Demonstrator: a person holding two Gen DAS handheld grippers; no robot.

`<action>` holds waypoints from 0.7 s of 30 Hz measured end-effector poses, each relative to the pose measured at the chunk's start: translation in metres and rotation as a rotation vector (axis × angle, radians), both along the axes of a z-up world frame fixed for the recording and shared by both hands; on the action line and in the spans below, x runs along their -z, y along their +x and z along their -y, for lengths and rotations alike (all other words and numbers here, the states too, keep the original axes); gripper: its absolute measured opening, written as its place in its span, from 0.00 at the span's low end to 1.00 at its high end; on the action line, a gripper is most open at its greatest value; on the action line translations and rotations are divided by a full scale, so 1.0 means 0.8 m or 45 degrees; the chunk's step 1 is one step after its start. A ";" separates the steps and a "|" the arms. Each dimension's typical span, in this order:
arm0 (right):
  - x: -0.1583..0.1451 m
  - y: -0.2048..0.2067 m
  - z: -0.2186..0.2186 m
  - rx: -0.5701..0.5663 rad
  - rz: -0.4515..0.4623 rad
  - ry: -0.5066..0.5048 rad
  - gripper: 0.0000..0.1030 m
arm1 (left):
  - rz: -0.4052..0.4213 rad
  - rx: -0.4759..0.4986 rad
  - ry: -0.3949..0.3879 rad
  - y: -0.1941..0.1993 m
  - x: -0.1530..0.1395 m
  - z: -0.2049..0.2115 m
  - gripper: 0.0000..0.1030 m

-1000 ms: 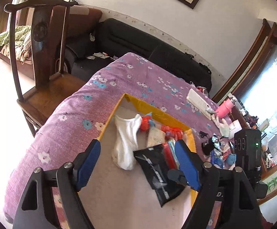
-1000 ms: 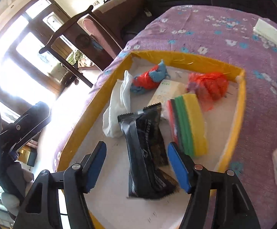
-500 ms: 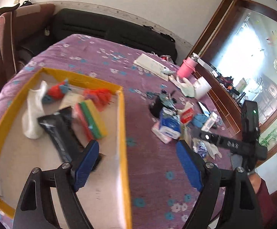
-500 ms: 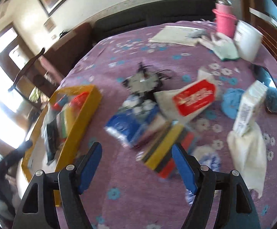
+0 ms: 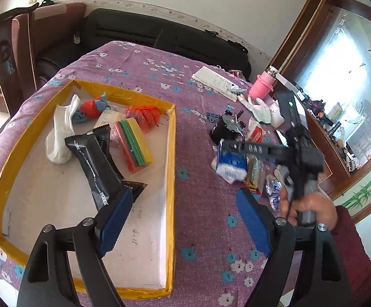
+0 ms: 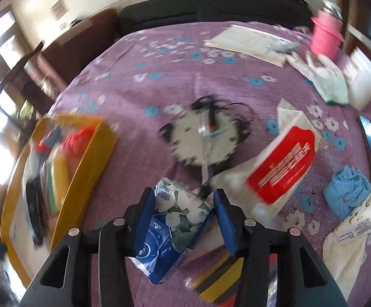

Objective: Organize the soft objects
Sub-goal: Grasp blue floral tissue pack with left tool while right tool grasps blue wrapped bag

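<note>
A yellow-rimmed tray (image 5: 171,158) on the purple floral tablecloth holds a white sock (image 5: 60,133), a black packet (image 5: 93,161), a striped sponge stack (image 5: 133,144) and red items. My left gripper (image 5: 183,220) is open and empty above the tray's right rim. My right gripper (image 6: 183,212) has its jaws closed around a blue and white tissue pack (image 6: 170,227), which also shows in the left wrist view (image 5: 230,163). The right wrist view is blurred by motion. In the left wrist view the right gripper (image 5: 259,149) reaches over the clutter.
Right of the tray lie a red and white tissue pack (image 6: 282,163), a clock (image 6: 203,140), a blue cloth (image 6: 346,192), a striped sponge (image 6: 216,278), a floral pack (image 6: 364,217), papers (image 6: 249,43) and a pink cup (image 6: 326,34). A black sofa (image 5: 160,35) stands behind.
My right gripper has dropped onto the pile and closed around the blue tissue pack. My left gripper has swung back left, so the tray fills more of its view.
</note>
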State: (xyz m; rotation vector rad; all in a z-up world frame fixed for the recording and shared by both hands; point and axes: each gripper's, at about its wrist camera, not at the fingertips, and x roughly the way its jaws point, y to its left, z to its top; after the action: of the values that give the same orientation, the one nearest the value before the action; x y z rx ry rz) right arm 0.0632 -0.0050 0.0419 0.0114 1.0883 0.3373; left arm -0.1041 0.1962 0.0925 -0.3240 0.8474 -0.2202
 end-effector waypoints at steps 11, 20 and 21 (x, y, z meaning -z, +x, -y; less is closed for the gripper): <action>-0.026 -0.109 0.066 -0.193 -0.020 0.181 0.65 | -0.065 0.179 0.081 0.008 0.027 0.060 0.80; -0.031 -0.141 0.243 0.222 0.063 0.183 0.71 | -0.170 0.360 0.370 0.039 0.086 0.142 0.80; -0.027 -0.143 0.256 0.254 0.053 0.186 0.71 | -0.174 0.365 0.383 0.044 0.089 0.145 0.80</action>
State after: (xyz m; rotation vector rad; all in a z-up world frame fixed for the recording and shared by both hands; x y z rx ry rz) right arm -0.0512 -0.2101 0.0635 0.2405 1.0097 0.2360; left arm -0.0692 0.0800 0.0212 0.0669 1.0470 -0.3351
